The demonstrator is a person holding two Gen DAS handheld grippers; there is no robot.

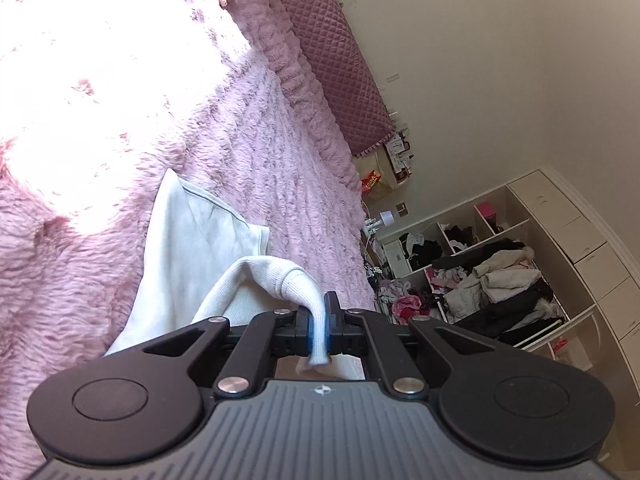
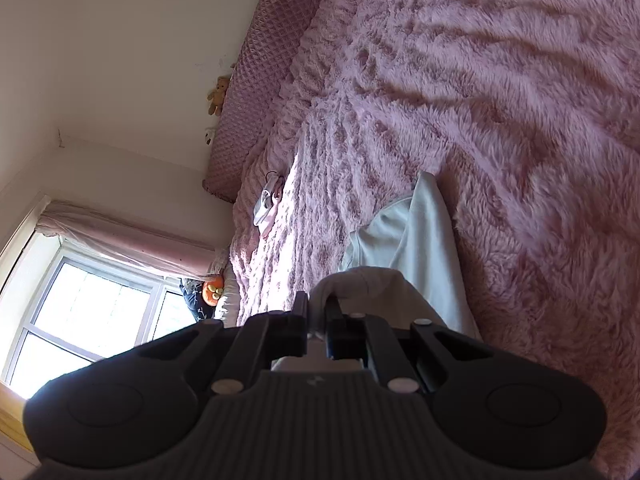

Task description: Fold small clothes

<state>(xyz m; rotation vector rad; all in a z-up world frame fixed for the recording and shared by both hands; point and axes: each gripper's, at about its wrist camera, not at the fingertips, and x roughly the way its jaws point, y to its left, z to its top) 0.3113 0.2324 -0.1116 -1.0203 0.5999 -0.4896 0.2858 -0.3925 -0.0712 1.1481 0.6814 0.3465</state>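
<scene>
White garment (image 1: 192, 248) lies on the pink fluffy bed cover (image 1: 120, 100), its near end lifted off the bed and its lower part hidden behind both gripper bodies, so its full shape cannot be made out. Sun glare washes out the cover toward 10 o'clock in the left view. In the right view the garment (image 2: 424, 232) runs from the centre toward 1 o'clock, dim in shadow.

The left gripper (image 1: 319, 320) has its fingers closed tight on a ribbed hem, which passes between the blue pads and hangs out below them. The right gripper (image 2: 318, 312) also pinches a fold of the same cloth between nearly closed fingers, the edge bunched just ahead at 12 o'clock.

At 3 o'clock in the left view, open shelves (image 1: 480, 272) hold heaped clothes, too jumbled to tell apart. Small pink-and-white pieces (image 2: 268, 204) lie on the bed at 10 o'clock, blurred.
</scene>
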